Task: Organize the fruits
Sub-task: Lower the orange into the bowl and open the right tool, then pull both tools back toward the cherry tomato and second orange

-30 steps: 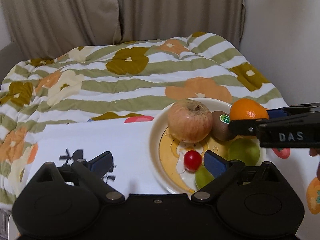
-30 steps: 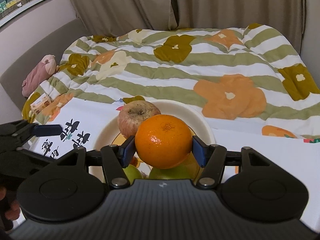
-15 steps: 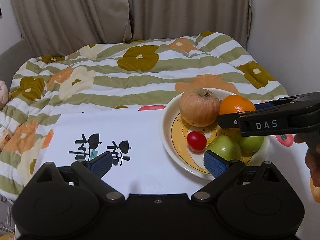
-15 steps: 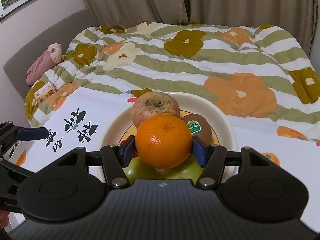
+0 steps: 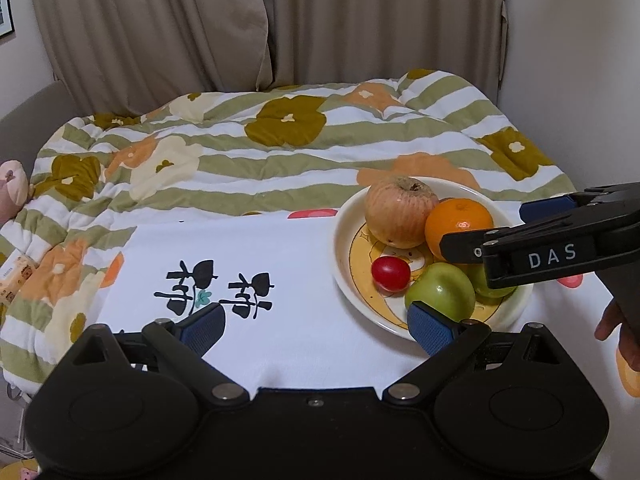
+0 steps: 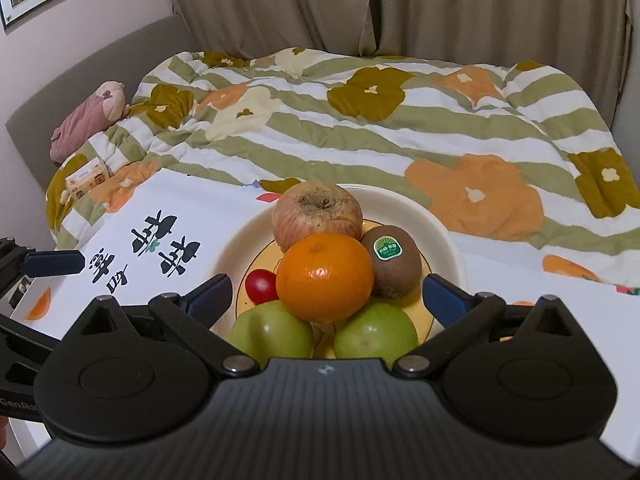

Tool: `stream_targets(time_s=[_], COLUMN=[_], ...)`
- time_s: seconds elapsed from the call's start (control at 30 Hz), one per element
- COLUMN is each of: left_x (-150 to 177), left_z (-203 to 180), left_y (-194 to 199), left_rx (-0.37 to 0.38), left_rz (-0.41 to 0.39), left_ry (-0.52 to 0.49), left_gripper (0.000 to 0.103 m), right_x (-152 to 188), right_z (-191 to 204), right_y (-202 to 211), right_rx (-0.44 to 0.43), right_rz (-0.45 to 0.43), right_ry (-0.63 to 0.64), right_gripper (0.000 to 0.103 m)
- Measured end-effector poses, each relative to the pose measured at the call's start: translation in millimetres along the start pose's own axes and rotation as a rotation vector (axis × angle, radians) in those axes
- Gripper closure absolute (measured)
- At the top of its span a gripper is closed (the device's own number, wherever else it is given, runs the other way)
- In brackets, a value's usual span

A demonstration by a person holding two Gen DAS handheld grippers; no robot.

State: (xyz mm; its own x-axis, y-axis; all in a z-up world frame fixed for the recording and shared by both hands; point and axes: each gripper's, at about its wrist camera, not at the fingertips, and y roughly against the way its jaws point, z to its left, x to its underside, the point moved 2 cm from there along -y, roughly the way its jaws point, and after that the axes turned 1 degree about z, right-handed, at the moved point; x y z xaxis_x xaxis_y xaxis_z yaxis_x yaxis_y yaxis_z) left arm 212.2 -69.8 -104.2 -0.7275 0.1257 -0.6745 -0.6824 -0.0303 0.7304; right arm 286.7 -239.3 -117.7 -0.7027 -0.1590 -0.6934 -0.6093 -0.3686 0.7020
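Resting on top of the pile in the plate, the orange sits free between the spread fingers of the right gripper, whose blue pads stand clear of it on either side. It leans on the two green apples below it, with the red apple touching it from behind and the kiwi, green sticker up, just beside it on the right. A cherry tomato lies low in the plate, to the left of the orange.

From the left wrist view the same plate sits near the right edge of the white cloth, which carries black characters toward its left side. The right gripper reaches in from the right edge of that view, one finger in front of the orange and the other behind it. The left gripper hovers above the cloth at its near edge, jaws wide apart and holding nothing; its right pad overlaps the near rim of the plate, in front of a green apple.

Beyond the cloth spreads a striped, flowered quilt, with a pink soft toy and a small carton at its left edge and beige curtains behind.
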Motion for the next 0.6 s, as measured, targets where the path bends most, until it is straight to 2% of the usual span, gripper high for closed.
stream_targets(time_s=[0.37, 0.6], left_x=[3.0, 4.3], left_z=[10.5, 20.2], left_y=[34.1, 63.0], left_rx=[0.001, 0.034], left_rz=[-0.052, -0.116], left_ry=[-0.019, -0.041], left_gripper=[0.003, 0.003], right_x=[3.7, 9.8], right_z=[12.2, 21.5], right_y=[49.0, 91.4], right_rx=[0.052, 0.113], right_rz=[-0.040, -0.092], right_ry=[-0.016, -0.057], right_gripper=[0.000, 0.000])
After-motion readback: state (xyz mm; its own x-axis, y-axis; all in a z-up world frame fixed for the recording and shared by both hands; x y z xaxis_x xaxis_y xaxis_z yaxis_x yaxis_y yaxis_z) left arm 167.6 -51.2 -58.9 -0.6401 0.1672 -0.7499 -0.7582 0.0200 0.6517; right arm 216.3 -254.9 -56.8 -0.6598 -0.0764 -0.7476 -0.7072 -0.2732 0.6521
